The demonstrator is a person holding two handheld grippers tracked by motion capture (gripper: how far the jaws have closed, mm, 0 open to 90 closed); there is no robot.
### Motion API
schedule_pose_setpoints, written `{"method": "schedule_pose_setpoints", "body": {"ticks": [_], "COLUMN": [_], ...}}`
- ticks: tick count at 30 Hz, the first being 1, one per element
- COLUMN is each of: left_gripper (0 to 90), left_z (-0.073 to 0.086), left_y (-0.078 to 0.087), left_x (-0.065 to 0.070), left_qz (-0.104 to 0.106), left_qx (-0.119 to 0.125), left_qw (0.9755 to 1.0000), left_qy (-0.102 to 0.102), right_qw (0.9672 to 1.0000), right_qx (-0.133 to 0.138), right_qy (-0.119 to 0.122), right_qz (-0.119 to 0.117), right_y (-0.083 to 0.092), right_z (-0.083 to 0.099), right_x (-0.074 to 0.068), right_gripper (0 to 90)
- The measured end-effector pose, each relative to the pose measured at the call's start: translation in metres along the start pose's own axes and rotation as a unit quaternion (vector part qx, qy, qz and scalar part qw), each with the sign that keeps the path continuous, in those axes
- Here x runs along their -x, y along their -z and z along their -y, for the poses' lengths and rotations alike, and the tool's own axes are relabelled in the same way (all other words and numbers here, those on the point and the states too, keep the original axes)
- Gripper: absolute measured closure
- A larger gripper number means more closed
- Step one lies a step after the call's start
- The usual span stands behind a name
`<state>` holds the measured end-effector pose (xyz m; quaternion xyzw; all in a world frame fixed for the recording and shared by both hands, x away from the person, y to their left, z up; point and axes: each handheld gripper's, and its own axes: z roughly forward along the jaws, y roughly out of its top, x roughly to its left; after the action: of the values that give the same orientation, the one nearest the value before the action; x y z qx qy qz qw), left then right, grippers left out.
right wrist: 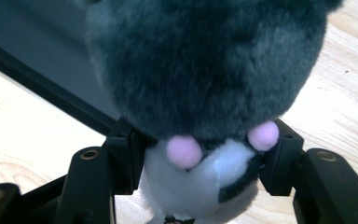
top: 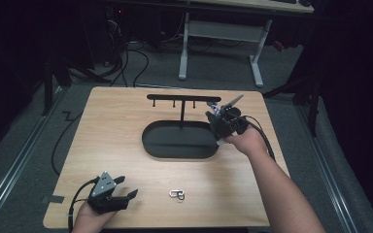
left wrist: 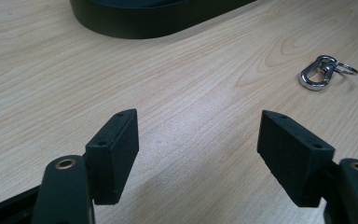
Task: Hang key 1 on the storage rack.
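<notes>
My right gripper (right wrist: pixel 196 154) holds a dark grey and white plush toy (right wrist: pixel 205 70) with pink nubs, its jaws pressing the toy's sides, at the right end of the black oval tray (top: pixel 150 141). My left gripper (left wrist: pixel 198 149) rests near the table's (top: pixel 116 116) front edge, jaws apart and empty, with a silver key clip (left wrist: pixel 319 73) lying nearby. I can read no writing anywhere.

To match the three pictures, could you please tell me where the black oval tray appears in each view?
High view: tray at the picture's middle.
Left gripper view: its wall along the top edge.
Right gripper view: upper left, behind the plush toy.
Shared landmark: the light wooden table.
</notes>
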<state>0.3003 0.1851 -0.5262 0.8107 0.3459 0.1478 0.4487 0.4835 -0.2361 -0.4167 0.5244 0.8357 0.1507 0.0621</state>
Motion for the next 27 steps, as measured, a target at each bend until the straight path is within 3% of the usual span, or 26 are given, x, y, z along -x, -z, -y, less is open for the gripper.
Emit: {"method": "schedule_pose_setpoints", "body": {"ticks": [9, 16, 27], "left_gripper": [30.0, 30.0, 30.1], "left_z": [0.000, 0.000, -0.002], "left_y": [0.000, -0.001, -0.002], "left_x": [-0.001, -0.001, 0.002], "left_qz": [0.000, 0.001, 0.006], "left_qx": [0.000, 0.000, -0.003], "left_qw": [1.0000, 1.0000, 1.0000], "left_qy": [0.000, 0.001, -0.002], "right_qw": [1.0000, 0.9998, 0.9986], "right_qx": [0.004, 0.017, 0.053], "right_qy": [-0.007, -0.012, 0.005], "right_qz": [0.000, -0.002, -0.009], "right_y": [-0.012, -0.004, 0.013], "right_z": [-0.002, 0.000, 0.033], "right_x": [0.001, -0.001, -0.010], "right_gripper": [35.0, 32.0, 35.9]}}
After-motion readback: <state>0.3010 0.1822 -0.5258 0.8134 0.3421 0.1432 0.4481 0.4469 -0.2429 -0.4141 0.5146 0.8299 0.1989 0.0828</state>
